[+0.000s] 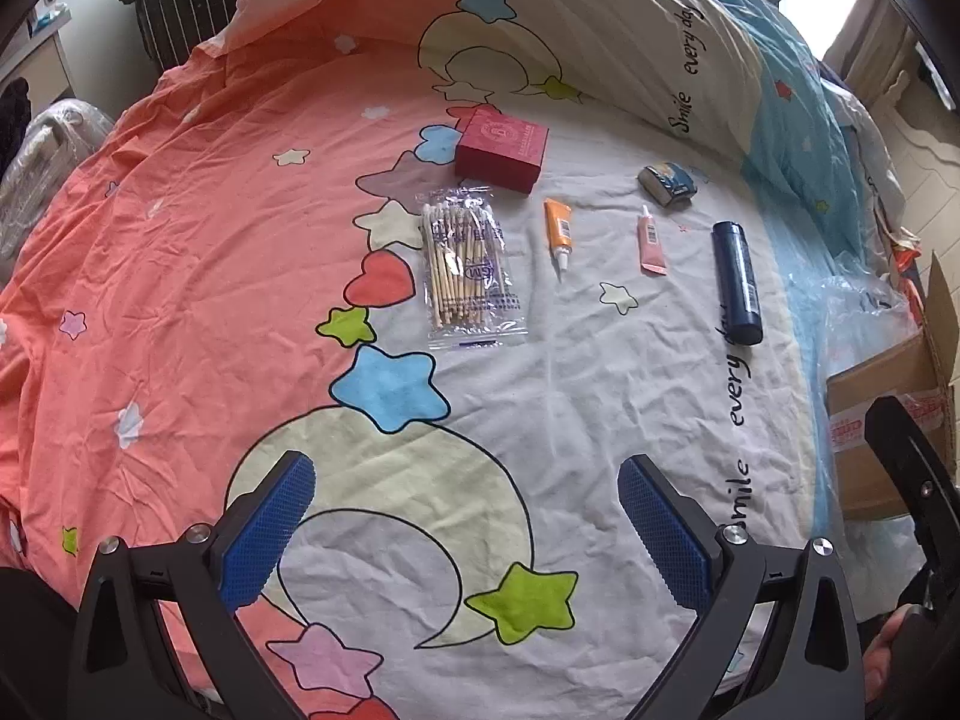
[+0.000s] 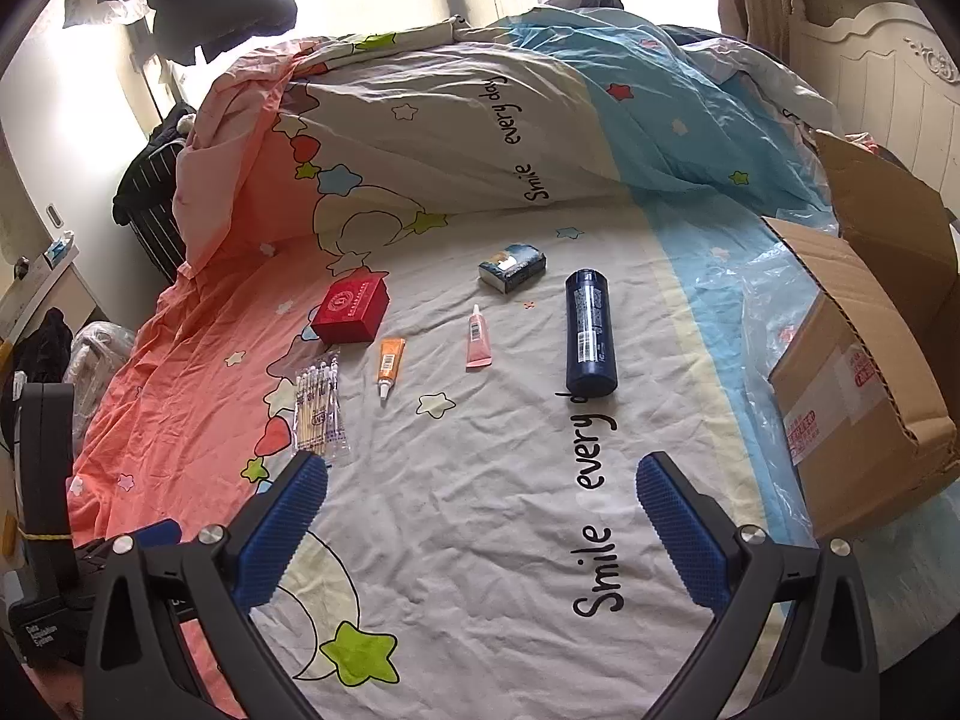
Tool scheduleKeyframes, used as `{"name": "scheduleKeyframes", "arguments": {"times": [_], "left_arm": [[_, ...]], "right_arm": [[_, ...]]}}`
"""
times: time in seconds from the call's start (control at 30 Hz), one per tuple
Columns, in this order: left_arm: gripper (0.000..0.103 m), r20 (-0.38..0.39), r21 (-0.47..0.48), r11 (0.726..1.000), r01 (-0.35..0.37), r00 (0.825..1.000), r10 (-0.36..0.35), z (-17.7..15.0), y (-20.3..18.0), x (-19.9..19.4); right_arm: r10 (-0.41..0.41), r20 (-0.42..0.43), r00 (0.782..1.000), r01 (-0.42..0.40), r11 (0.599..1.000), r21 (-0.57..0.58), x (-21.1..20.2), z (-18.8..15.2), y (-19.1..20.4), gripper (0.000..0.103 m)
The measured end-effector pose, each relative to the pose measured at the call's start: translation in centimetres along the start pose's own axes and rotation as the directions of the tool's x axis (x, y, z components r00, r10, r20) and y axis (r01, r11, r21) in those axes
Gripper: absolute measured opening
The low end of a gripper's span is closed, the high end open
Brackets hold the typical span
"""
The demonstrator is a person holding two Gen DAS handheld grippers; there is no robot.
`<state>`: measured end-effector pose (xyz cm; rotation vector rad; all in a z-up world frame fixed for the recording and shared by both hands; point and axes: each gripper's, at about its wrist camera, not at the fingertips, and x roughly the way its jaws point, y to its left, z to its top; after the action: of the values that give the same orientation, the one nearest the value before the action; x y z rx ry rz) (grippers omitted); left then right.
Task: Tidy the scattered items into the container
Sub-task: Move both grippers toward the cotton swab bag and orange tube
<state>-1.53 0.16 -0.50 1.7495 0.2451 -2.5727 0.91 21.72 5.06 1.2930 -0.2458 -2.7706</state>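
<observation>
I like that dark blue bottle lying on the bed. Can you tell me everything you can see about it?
The dark blue bottle is a tall round tube shape with a flat cap end and small white print along its side. It looks like smooth, slightly shiny plastic. It lies flat on its side on the white part of the bedsheet, closed, with only the sheet touching it. The pink tube lies to its left, the cardboard box to its right.
</observation>
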Motion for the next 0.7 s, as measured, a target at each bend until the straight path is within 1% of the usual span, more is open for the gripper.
{"name": "scheduleKeyframes", "arguments": {"times": [0.17,0.3,0.37,0.43,0.47,0.53,0.6,0.7], "left_arm": [[0.103,0.007,-0.009,1.000,-0.009,1.000,0.010,2.0,0.0,1.5],[0.103,-0.004,-0.014,1.000,-0.016,1.000,0.016,3.8,-0.4,3.1],[0.103,0.007,-0.010,0.999,-0.037,0.999,0.037,4.7,-0.6,3.8],[0.103,0.027,-0.019,1.000,-0.023,0.999,0.023,5.8,-0.6,4.4],[0.103,0.016,-0.020,0.999,-0.036,0.999,0.036,6.3,-0.5,4.9],[0.103,0.022,-0.022,1.000,-0.018,1.000,0.019,7.2,-0.2,5.6],[0.103,0.025,-0.030,0.999,-0.030,0.999,0.031,7.8,0.4,6.4],[0.103,0.012,-0.046,0.999,-0.026,1.000,0.026,8.6,1.1,7.7]], "right_arm": [[0.033,-0.017,0.999,-0.033,0.999,-0.028,1.9,1.4,0.8,0.103],[0.064,-0.026,0.998,-0.065,0.997,-0.042,3.7,3.1,1.4,0.103],[0.066,-0.035,0.997,-0.068,0.996,-0.063,4.9,4.1,1.9,0.103],[0.069,-0.038,0.997,-0.072,0.993,-0.089,6.2,5.0,2.5,0.103],[0.070,-0.040,0.997,-0.074,0.992,-0.104,6.8,5.4,2.8,0.103],[0.071,-0.051,0.996,-0.077,0.989,-0.128,8.2,6.1,3.5,0.103],[0.086,-0.069,0.994,-0.095,0.985,-0.145,9.6,6.6,4.1,0.103],[0.103,-0.099,0.990,-0.118,0.980,-0.160,11.3,7.0,5.0,0.103]]}}
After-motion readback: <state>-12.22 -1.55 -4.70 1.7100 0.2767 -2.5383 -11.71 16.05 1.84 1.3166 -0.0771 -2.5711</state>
